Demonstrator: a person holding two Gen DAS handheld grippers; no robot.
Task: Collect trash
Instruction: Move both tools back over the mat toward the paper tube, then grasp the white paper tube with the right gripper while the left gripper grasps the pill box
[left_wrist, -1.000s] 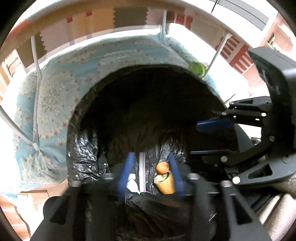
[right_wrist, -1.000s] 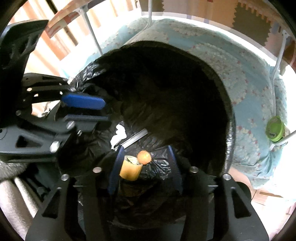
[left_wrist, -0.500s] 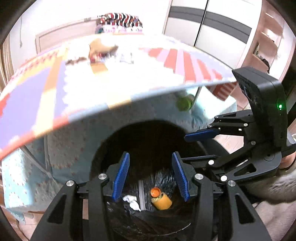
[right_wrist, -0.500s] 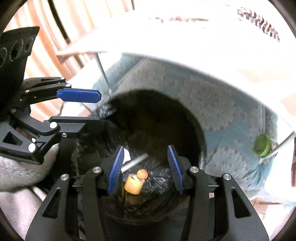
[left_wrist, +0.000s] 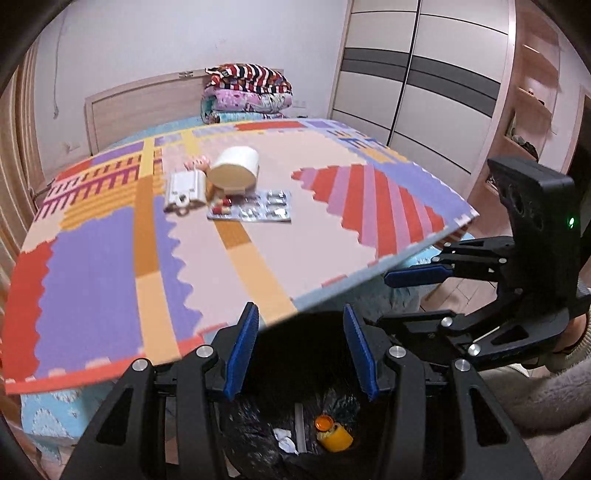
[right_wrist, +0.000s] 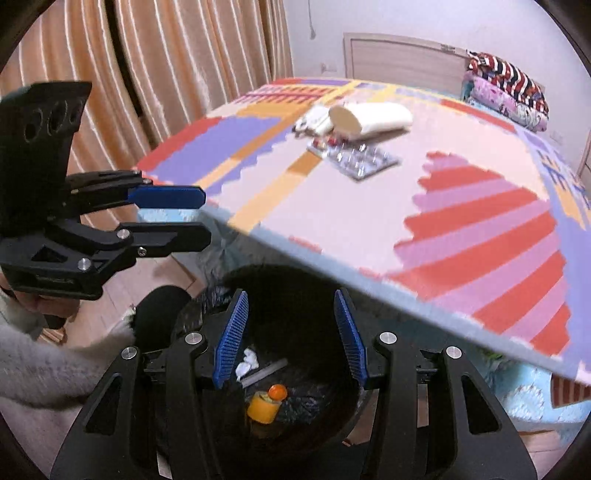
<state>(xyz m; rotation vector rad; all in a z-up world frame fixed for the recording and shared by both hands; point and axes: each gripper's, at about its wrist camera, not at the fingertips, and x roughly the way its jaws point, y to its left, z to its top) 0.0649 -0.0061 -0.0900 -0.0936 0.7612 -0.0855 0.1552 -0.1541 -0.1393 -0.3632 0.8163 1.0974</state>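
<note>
Two tools in my hands, left tool (left_wrist: 301, 347) and right tool (right_wrist: 288, 338), both with blue pads standing partly apart and nothing between them; neither touches anything. Each hangs over the mouth of one bin lined with a black trash bag (right_wrist: 303, 417), which sits on the floor at the near edge of the worktop (left_wrist: 258, 251), partly under its overhang.

In the bag I count four pieces: one yellow bottle (right_wrist: 263, 408) lying on its side, one orange cap (right_wrist: 277, 391) touching it, one crumpled white tissue (right_wrist: 248, 360) and one grey stick (right_wrist: 264, 371) just beside the tissue. From the left view the same four lie low in the bag, the bottle (left_wrist: 334, 437) to the right of the tissue.

On the worktop, a patchwork foam mat in red, purple, pink and orange, sits one cluster at the far middle: one white paper cup (left_wrist: 236, 168) tipped on its side with its brown base toward me, one white boxy item (left_wrist: 184, 188) to its left, and silver blister packs (left_wrist: 255, 210) near them, some with red capsules; the count of packs I cannot tell. Something pink lies behind the cup, unclear.

One stack of folded blankets (left_wrist: 249, 94) sits far off by the headboard.
</note>
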